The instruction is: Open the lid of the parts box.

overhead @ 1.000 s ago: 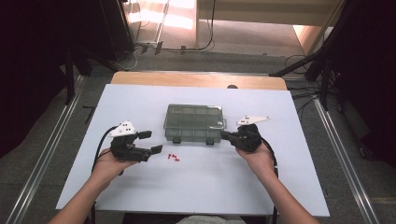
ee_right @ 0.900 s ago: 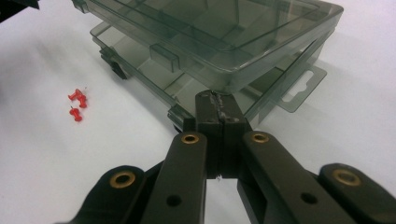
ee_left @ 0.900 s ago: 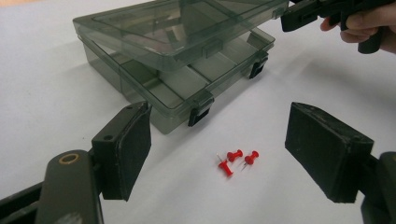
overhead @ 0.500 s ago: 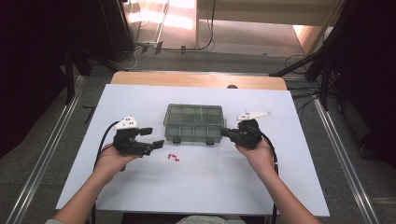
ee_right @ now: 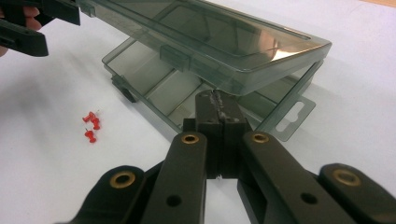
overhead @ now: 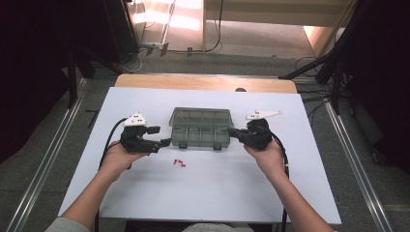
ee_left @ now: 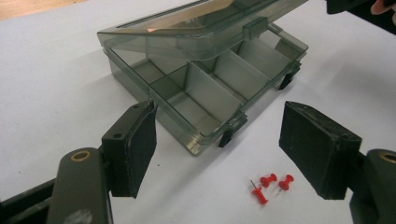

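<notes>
A smoky clear compartment box [overhead: 200,128] sits mid-table, its hinged lid [ee_right: 210,42] tilted up a little. My right gripper [ee_right: 217,105] is shut, and its tips are wedged under the lid's edge at the box's right end [overhead: 234,131]. My left gripper [ee_left: 224,140] is open, jaws wide apart, just off the box's front left corner [overhead: 164,142]. Three red pushpins [ee_left: 271,183] lie loose on the white table in front of the box [overhead: 180,163]. The compartments [ee_left: 201,93] that I see are empty.
The white tabletop [overhead: 203,193] has free room in front of and on both sides of the box. A wooden strip [overhead: 203,83] runs along the far edge. Cables trail from both grippers toward the person. Dark floor and metal rails flank the table.
My left gripper has moved right, closer to the box's front left corner. The right gripper has stayed at the box's right end, and the lid now stands slightly raised.
</notes>
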Available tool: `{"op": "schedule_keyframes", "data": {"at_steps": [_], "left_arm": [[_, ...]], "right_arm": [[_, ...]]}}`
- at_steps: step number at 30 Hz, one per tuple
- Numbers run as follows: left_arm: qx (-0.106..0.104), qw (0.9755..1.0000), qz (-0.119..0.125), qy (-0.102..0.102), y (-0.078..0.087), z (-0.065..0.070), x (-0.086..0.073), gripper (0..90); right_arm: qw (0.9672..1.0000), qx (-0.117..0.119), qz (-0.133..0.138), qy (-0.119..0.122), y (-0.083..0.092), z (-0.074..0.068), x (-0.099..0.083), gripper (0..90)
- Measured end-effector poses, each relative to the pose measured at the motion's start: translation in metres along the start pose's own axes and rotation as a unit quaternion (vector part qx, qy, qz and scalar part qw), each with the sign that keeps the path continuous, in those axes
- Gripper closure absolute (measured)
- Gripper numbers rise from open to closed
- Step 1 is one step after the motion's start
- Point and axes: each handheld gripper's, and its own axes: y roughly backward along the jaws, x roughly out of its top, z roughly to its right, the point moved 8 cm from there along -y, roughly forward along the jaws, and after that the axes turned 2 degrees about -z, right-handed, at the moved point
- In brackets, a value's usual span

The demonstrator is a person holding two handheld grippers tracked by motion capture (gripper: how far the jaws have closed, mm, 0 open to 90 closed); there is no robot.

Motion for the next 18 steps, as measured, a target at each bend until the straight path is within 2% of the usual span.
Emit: {"op": "schedule_keyframes", "data": {"at_steps": [9,12,14,18], "left_arm": [[0.001,1.0,-0.003,0.003,-0.012,-0.01,0.01,27.3],[0.004,0.9999,0.007,0.01,-0.016,-0.015,0.016,27.3],[0.005,0.9999,0.004,0.012,-0.018,-0.017,0.019,27.3],[0.008,0.9999,0.009,0.01,-0.021,-0.023,0.026,27.3]], "right_arm": [[1.0,0.007,0.001,-0.005,0.001,0.001,0.007,90.0],[1.0,0.006,0.003,-0.004,0.002,0.002,0.009,90.0],[1.0,0.005,0.004,-0.003,0.003,0.002,0.011,90.0],[1.0,0.003,0.005,-0.001,0.003,0.003,0.017,90.0]]}}
